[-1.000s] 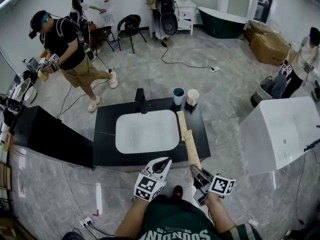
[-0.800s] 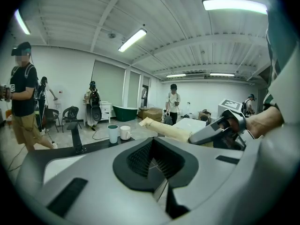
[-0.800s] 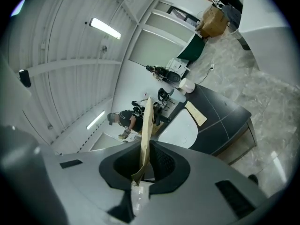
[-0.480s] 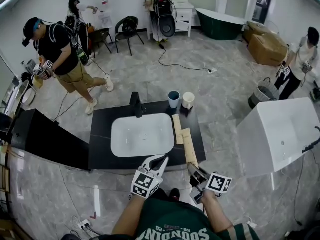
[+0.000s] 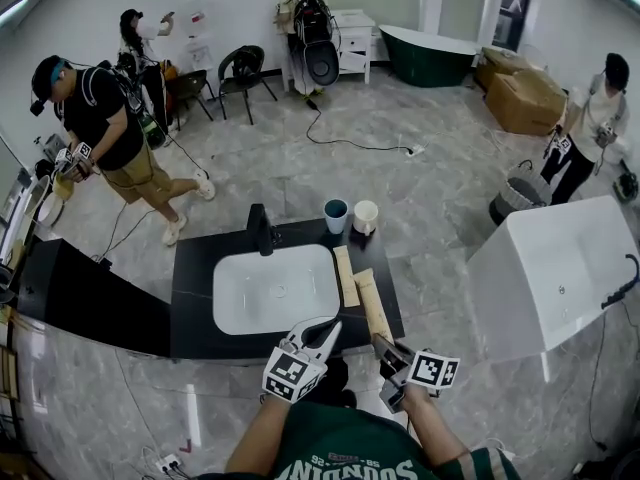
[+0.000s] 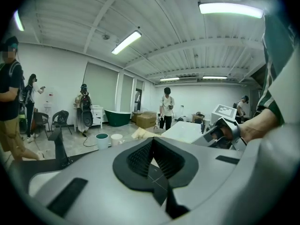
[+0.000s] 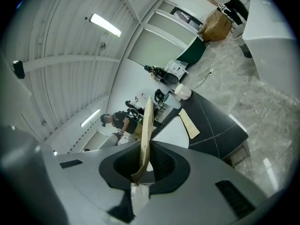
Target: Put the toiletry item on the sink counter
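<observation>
A long tan toiletry packet (image 5: 372, 305) sticks forward from my right gripper (image 5: 382, 345), which is shut on its near end; its far end hangs over the right front of the black sink counter (image 5: 195, 298). In the right gripper view the packet (image 7: 146, 125) stands edge-on between the pads. A second tan packet (image 5: 344, 275) lies flat on the counter right of the white basin (image 5: 275, 288). My left gripper (image 5: 328, 326) hovers at the counter's front edge, shut and holding nothing; in its own view the left gripper (image 6: 153, 145) has its pads together.
A black faucet (image 5: 262, 230), a teal cup (image 5: 335, 211) and a white cup (image 5: 366, 215) stand at the counter's back. A white bathtub (image 5: 550, 268) is close on the right, a black cabinet (image 5: 90, 278) on the left. People stand at far left (image 5: 95, 118) and far right (image 5: 590, 118).
The view has shifted, so the counter sits further left and lower in frame. The right gripper keeps its hold on the packet. The person at the left has stepped further left.
</observation>
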The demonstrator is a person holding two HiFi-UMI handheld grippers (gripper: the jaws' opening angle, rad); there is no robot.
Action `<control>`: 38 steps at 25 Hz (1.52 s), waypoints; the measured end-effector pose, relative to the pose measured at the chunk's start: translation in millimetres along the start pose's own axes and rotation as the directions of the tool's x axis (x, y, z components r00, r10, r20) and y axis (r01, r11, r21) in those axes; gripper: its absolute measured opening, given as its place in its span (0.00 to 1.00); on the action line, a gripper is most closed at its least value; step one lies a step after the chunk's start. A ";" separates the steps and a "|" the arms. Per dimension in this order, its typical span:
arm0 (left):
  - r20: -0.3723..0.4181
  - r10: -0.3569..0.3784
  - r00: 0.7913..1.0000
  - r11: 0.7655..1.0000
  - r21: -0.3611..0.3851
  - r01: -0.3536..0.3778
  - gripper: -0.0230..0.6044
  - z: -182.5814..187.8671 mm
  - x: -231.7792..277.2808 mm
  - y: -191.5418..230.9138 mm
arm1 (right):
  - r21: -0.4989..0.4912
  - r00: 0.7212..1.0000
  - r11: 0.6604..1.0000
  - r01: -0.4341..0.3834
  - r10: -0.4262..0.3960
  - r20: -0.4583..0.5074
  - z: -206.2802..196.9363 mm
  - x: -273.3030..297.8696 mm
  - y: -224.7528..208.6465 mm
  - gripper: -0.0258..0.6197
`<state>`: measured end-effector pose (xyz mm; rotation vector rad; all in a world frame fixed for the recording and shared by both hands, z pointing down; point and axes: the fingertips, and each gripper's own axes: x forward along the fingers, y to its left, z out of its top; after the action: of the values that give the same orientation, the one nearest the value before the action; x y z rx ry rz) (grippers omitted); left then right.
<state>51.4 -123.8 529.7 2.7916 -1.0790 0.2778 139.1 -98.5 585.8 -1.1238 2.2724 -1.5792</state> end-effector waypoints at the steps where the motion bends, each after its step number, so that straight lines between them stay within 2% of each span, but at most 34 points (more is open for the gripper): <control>1: -0.003 -0.010 1.000 1.000 0.007 0.010 0.05 -1.6 5.3 2.0 | 0.007 1.000 1.000 0.008 -0.008 0.000 2.7 4.3 -5.1 0.13; 6: -0.025 -0.027 0.999 1.000 0.002 0.028 0.05 -10.0 35.5 28.2 | 0.034 0.999 0.999 0.042 -0.042 -0.001 22.5 34.6 -29.7 0.13; 10: -0.005 -0.048 0.999 0.998 -0.036 0.048 0.05 -3.2 61.4 57.5 | 0.062 0.997 0.995 0.077 -0.076 -0.011 43.9 61.8 -50.2 0.13; 16: -0.033 -0.036 0.999 0.997 -0.066 0.033 0.05 -10.5 101.2 87.2 | 0.084 0.990 0.987 0.137 -0.135 -0.032 74.2 90.4 -86.6 0.13; 21: -0.074 -0.041 0.996 0.998 -0.051 0.037 0.05 -19.8 119.2 102.5 | 0.104 0.985 0.980 0.171 -0.166 -0.055 90.0 110.5 -105.1 0.13; 29: -0.105 -0.053 0.993 0.996 -0.081 0.044 0.05 -38.3 135.5 122.6 | 0.160 0.968 0.956 0.245 -0.232 -0.095 90.5 134.6 -145.6 0.13; 38: -0.123 -0.033 0.992 0.992 -0.122 0.018 0.05 -51.7 135.8 143.1 | 0.197 0.948 0.929 0.312 -0.291 -0.127 90.2 155.5 -189.4 0.13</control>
<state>47.0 -307.4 618.4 2.6408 -0.9962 0.3668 167.9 -297.4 752.5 -1.4181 1.9905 -1.9772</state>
